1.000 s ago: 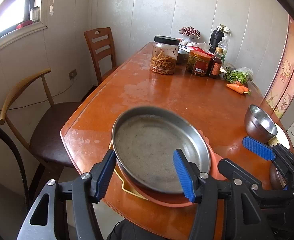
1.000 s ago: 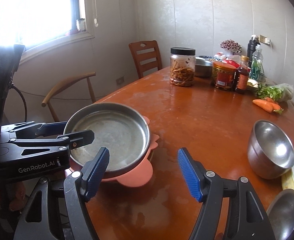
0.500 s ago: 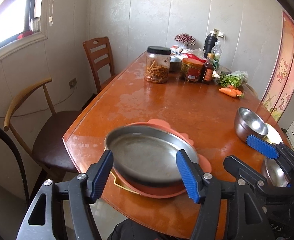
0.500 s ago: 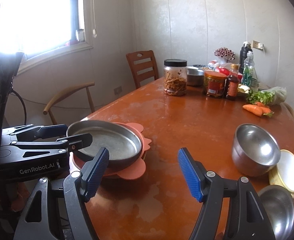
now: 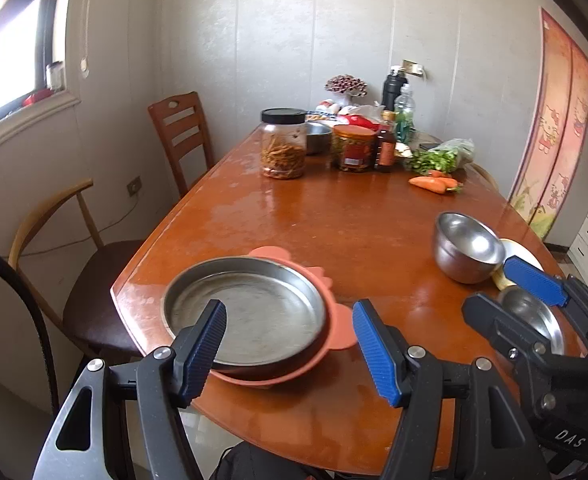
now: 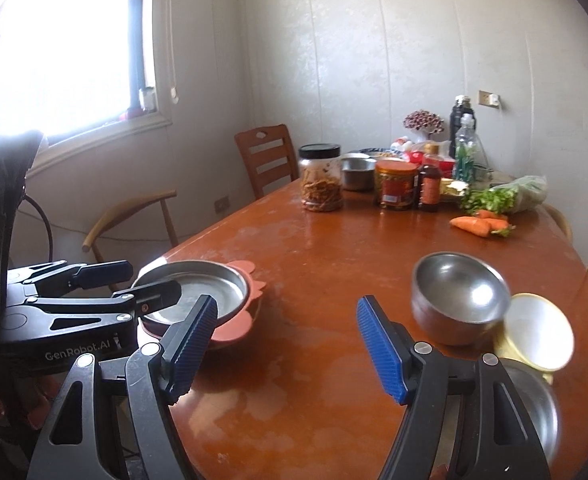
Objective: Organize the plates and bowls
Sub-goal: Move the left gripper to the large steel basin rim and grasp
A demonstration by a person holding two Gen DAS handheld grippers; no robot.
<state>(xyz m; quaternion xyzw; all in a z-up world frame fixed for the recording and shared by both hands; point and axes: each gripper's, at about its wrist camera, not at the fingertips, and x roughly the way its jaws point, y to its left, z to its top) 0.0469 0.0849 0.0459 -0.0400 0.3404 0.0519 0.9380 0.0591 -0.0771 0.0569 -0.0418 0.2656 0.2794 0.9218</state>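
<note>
Reddish-brown wooden table (image 5: 334,216): glossy varnish, worn to pale patches.
Round shallow steel plate (image 5: 249,312): brushed metal, dull and scuffed.
Salmon-pink scalloped plate (image 5: 340,320) beneath it: matt, plastic-looking.
Small round steel bowl (image 6: 458,296): polished, mirror-bright.
Clear jar with black lid (image 5: 283,144): transparent, glass or plastic, cannot tell.
Left tongs (image 5: 289,344): black plastic with ribbed blue pads.
Slatted brown chair (image 5: 181,136): smooth wood.
</note>
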